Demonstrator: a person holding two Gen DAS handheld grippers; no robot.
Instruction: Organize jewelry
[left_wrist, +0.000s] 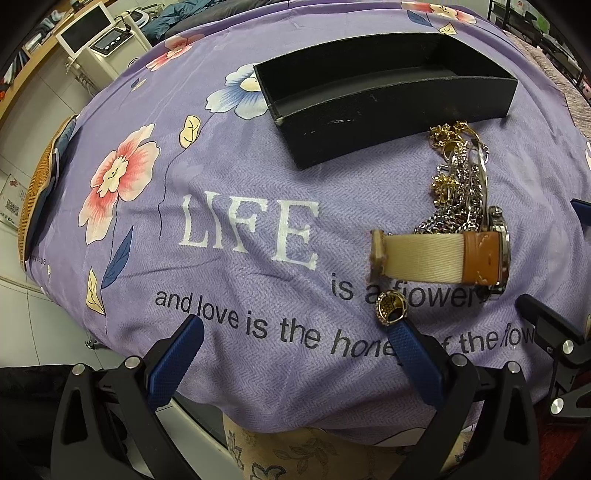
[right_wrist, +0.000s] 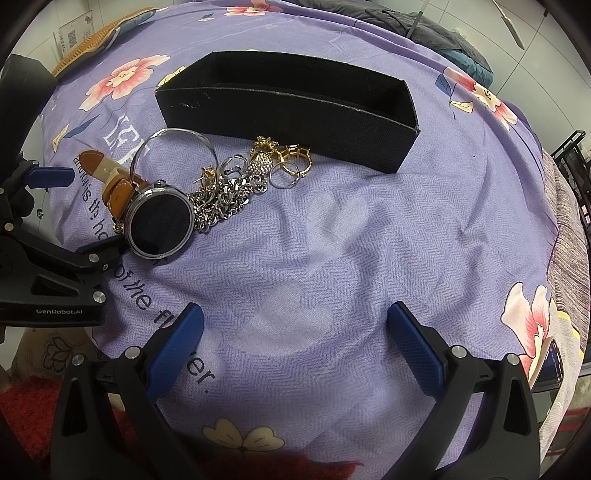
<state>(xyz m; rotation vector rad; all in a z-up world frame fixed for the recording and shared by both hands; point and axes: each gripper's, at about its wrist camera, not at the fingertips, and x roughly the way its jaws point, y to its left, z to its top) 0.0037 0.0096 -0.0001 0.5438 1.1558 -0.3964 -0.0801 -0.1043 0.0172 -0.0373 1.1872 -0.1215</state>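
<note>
Where chains (right_wrist: 221, 199) tangle, links indistinct, watch (right_wrist: 160, 221) covering some.

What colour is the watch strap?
The watch strap is cream fabric with tan leather ends, clearest in the left wrist view.

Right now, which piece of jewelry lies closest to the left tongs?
The small gold ring, alone at the left tongs' right fingertip; the watch and chains lie farther off.
</note>
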